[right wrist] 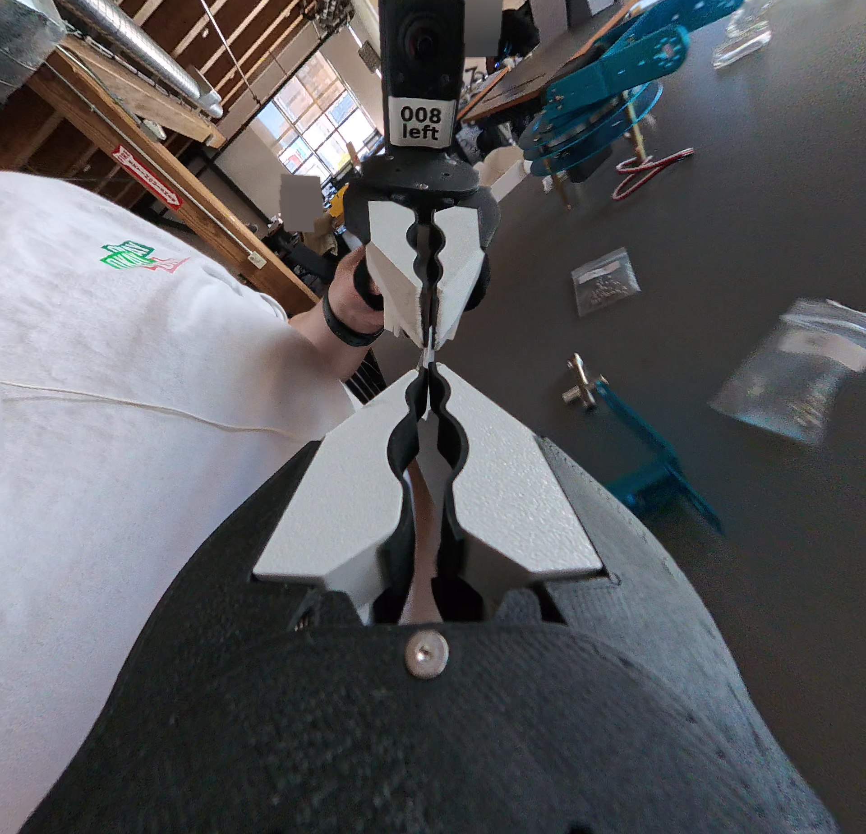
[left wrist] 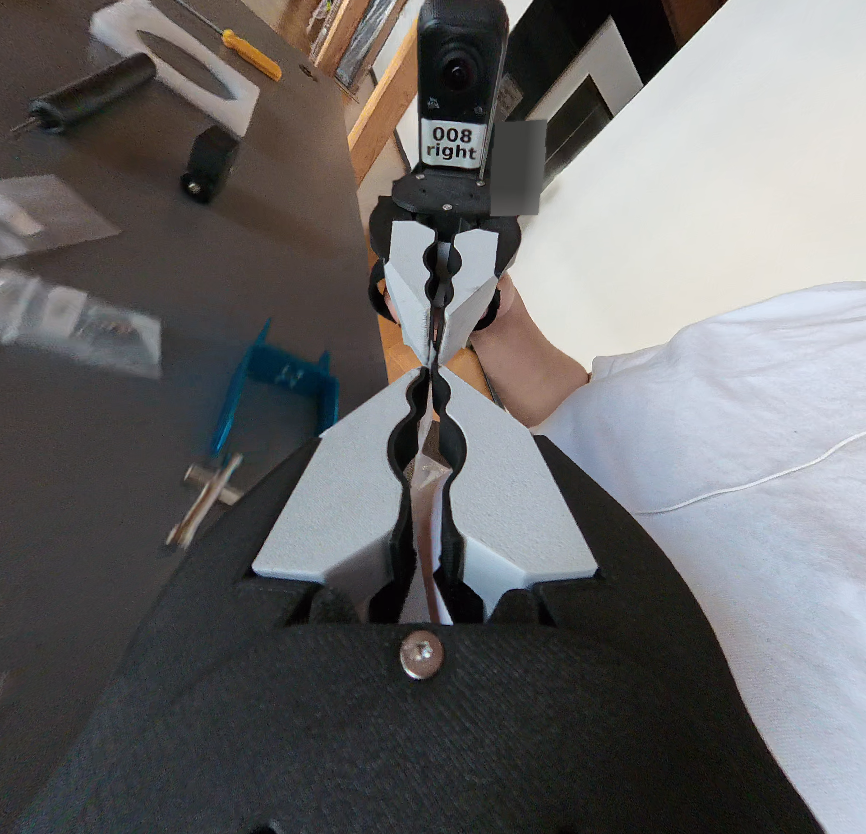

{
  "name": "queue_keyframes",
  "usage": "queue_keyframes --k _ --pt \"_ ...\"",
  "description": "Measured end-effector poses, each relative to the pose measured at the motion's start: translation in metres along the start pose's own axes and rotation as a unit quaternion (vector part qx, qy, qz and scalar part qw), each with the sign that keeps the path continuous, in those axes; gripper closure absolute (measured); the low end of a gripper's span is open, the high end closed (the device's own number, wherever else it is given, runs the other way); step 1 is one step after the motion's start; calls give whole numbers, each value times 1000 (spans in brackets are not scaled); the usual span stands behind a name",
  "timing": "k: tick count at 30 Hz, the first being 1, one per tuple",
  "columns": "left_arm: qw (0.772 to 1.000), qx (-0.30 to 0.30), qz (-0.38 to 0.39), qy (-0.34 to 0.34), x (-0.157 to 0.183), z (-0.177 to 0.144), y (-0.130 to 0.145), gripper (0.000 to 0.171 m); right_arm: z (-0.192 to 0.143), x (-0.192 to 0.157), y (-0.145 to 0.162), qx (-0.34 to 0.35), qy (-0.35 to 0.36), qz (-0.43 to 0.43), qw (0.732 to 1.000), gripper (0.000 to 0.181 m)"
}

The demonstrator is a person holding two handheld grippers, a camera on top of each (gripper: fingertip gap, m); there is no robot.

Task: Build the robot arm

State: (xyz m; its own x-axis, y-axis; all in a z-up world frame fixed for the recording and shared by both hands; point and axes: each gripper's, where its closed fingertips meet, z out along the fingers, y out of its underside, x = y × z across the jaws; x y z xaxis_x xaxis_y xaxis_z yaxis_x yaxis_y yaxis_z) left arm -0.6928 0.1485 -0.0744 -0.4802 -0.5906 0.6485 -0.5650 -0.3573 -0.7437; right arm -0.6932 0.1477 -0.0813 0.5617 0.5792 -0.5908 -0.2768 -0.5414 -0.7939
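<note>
My two grippers meet tip to tip above the edge of the dark table [left wrist: 234, 258]. My left gripper [left wrist: 430, 374] is shut on a thin clear plastic bag [left wrist: 425, 471] seen edge on, which runs back between its fingers. My right gripper [right wrist: 427, 369] is shut on the same bag, which shows as a thin white strip [right wrist: 427, 353] between the two sets of tips. In the left wrist view the right gripper [left wrist: 434, 356] faces me; in the right wrist view the left gripper [right wrist: 429, 340] does. A person in a white shirt [left wrist: 726, 436] holds both.
On the table lie a blue metal bracket [left wrist: 281, 389], a metal cross wrench [left wrist: 206, 497], clear bags of small parts [right wrist: 604, 282], a black motor [left wrist: 208, 162], white foam [left wrist: 187, 61] and a yellow screwdriver [left wrist: 250, 54]. A blue arm assembly [right wrist: 609, 80] stands farther back. The tips of both grippers are at nearly the same place. Both grippers' tips are roughly 12 cm from the metal cross wrench [left wrist: 206, 497]. Look for it in the right wrist view [right wrist: 580, 382] too.
</note>
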Motion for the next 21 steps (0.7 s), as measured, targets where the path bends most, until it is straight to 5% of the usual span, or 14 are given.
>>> queue_keyframes --k 11,21 --pt "1000 9 -6 25 -9 225 -67 171 -229 24 14 37 -2 59 998 181" --pt "1000 26 4 15 -57 305 -107 171 -311 79 7 2 -18 36 999 181"
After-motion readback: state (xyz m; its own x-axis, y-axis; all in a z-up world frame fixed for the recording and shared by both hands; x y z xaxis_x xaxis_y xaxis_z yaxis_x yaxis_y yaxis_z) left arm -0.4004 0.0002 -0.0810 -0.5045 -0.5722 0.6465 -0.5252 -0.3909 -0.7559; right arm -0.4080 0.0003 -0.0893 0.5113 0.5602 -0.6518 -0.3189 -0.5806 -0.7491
